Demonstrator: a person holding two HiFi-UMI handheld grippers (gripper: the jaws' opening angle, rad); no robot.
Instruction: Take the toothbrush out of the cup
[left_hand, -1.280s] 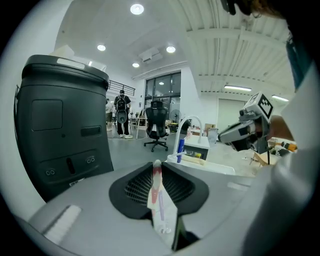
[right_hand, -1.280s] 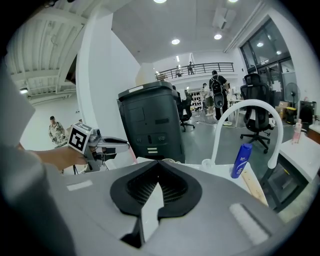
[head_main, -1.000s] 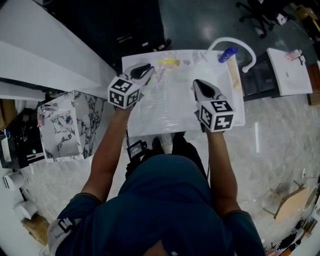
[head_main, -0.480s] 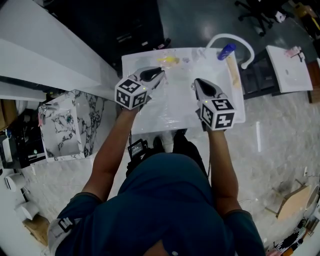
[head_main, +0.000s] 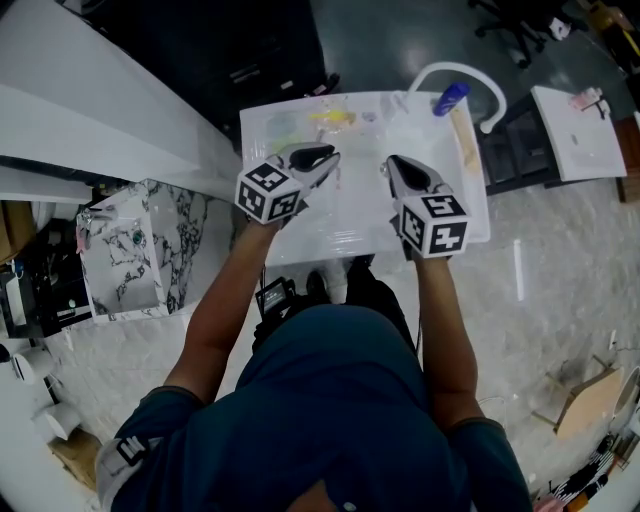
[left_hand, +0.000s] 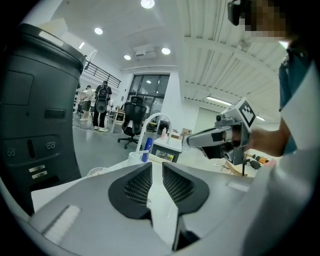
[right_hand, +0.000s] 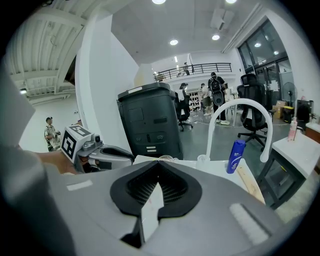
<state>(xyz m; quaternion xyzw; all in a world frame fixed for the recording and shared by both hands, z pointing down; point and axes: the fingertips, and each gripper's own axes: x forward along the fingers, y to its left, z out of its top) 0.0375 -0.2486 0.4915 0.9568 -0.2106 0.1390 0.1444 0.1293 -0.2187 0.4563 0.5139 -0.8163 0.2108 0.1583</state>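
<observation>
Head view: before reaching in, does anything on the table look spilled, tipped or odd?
Nothing stands out: the blue bottle stands upright on the white table, and no spill or tipped item shows.

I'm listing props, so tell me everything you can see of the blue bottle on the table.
The blue bottle is slim, plastic-looking, with a darker blue cap and a pale label patch. It stands about upright on the white table, at its far right corner, under the arch of the white curved pipe, beside a wooden strip. Only the table visibly touches it.
</observation>
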